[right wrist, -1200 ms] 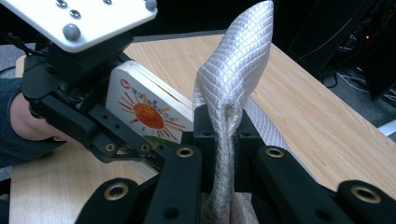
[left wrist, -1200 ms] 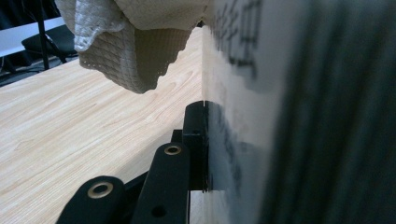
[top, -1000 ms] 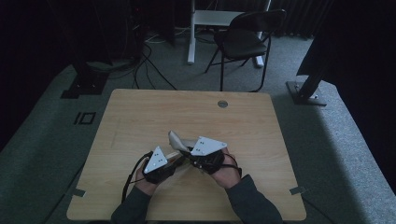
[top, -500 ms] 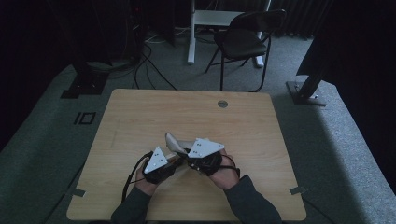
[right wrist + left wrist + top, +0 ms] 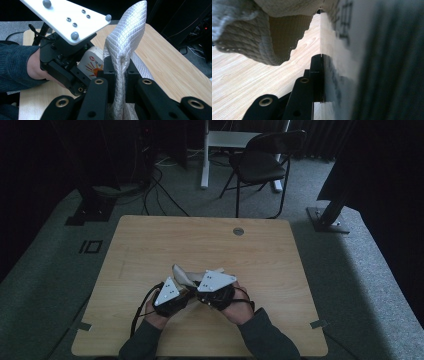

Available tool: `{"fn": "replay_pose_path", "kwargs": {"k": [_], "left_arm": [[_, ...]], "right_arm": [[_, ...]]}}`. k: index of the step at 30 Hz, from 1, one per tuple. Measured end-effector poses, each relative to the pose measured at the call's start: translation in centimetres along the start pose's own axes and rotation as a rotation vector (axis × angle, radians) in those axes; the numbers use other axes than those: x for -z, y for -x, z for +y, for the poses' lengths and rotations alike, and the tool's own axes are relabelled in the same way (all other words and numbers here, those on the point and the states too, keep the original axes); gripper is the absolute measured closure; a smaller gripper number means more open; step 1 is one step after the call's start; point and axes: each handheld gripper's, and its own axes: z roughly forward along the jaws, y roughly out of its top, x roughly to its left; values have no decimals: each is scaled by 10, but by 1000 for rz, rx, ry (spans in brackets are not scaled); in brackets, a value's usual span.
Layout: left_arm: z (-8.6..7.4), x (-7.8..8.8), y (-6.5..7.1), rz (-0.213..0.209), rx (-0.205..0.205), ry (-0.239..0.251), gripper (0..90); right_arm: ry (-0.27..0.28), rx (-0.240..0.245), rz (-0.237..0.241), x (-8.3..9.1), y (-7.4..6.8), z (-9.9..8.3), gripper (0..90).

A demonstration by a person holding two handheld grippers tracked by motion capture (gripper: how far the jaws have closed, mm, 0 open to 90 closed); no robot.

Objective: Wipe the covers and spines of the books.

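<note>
Both hands sit close together at the near middle of the table (image 5: 150, 245). The right gripper (image 5: 119, 65) is clamped on a fold of white quilted cloth (image 5: 127, 32) that rises above its jaws. The left gripper (image 5: 181, 292), just beside it, pinches a small carton (image 5: 91, 62) with a sun printed on it, held right against the cloth, low over the table.

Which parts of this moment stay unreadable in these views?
- Small box in left gripper: right gripper view, print half hidden behind the gripper body.
- The box: left gripper view, blurred, too close.
- White quilted cloth in right gripper: high view, mostly under the grey plates.
</note>
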Motion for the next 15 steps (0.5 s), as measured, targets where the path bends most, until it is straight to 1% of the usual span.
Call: {"fn": "replay_pose_path", "kwargs": {"k": [2,8,10,15], "left_arm": [[0,0,0,0,1,0,782],[0,0,0,4,-2,1,782],[0,0,0,5,-3,0,782],[0,0,0,8,-3,0,782]], "right_arm": [[3,1,9,0,-2,1,841],[4,6,16,0,-4,3,841],[10,2,27,0,-5,4,841],[9,5,32,0,-6,5,841]]}}
